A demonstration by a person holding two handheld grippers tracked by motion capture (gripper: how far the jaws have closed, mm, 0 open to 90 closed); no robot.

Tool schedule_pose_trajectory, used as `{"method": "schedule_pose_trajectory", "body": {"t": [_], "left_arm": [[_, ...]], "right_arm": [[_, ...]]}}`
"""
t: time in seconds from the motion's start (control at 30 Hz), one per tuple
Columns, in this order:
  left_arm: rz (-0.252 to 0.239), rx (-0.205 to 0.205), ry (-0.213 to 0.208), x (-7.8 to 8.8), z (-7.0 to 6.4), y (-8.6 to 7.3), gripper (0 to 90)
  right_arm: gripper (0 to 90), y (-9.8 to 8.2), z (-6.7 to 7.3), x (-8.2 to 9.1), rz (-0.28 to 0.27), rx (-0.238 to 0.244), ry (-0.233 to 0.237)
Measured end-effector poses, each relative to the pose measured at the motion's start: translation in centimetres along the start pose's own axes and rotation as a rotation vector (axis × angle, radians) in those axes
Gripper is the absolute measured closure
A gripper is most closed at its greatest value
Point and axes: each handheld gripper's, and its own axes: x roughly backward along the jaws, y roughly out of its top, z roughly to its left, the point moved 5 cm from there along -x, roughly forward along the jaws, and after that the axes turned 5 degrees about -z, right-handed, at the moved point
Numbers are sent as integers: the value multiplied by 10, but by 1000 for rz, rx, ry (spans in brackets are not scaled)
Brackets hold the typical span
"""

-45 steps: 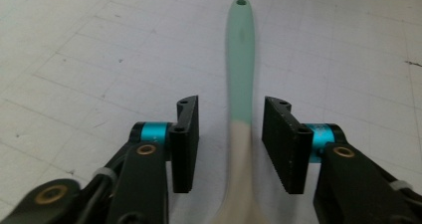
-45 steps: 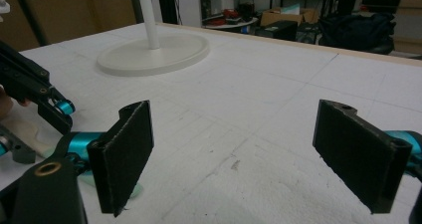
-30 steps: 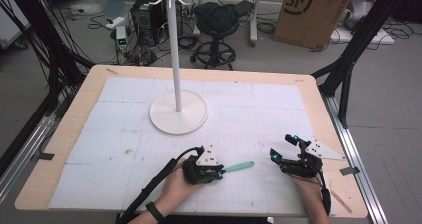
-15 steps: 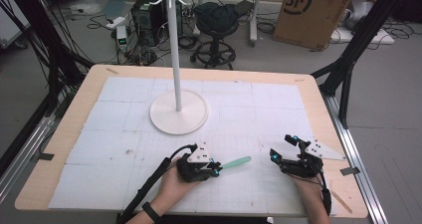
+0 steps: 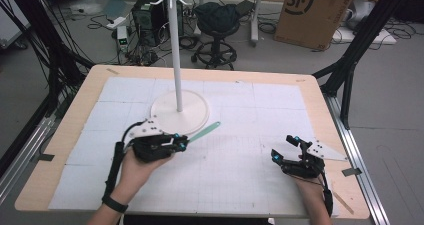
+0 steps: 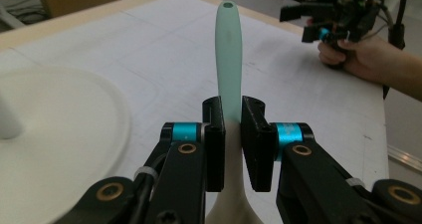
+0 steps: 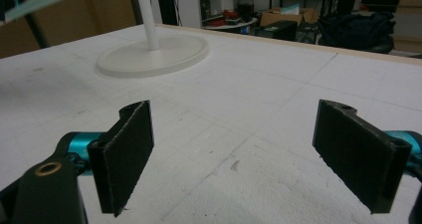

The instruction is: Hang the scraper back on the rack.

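Left hand-held gripper [image 5: 183, 143] clamps mint spatula [image 5: 204, 132] beside white stand base [image 5: 180, 112]; right hand-held gripper [image 5: 285, 148] spread.

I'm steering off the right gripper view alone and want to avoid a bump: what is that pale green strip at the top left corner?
Observer: It's a mint green spatula handle, clamped in the left gripper.
Operator: Is it near the stand?
Observer: In the high view its tip hangs over the rim of the white stand base.
Operator: Does the handle have anything at its end?
Observer: A small hanging hole, seen in the left gripper view.
Operator: And where does my gripper sit?
Observer: The right gripper sits open near the table's front right, apart from the stand.
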Motion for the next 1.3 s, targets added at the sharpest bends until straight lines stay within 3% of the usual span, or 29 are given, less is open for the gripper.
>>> {"method": "schedule_pose_trajectory", "body": {"t": [0.23, 0.43, 0.53, 0.63, 0.87, 1.3], "left_arm": [[-49, -8, 55, 52, 28, 36, 807], [-124, -17, 112, 96, 48, 79, 807], [-149, -36, 117, 111, 54, 101, 807], [-163, -60, 129, 120, 58, 121, 807], [-184, -62, 142, 136, 66, 159, 806], [-174, -64, 154, 156, 74, 200, 807]], "right_arm": [[160, 0, 0, 0, 9, -17, 4], [160, 0, -1, 0, 3, -21, 6], [160, 0, -1, 0, 3, -22, 5], [160, 0, -1, 0, 2, -24, 4], [160, 0, -1, 0, 3, -29, 5], [160, 0, -1, 0, 5, -25, 8]]}}
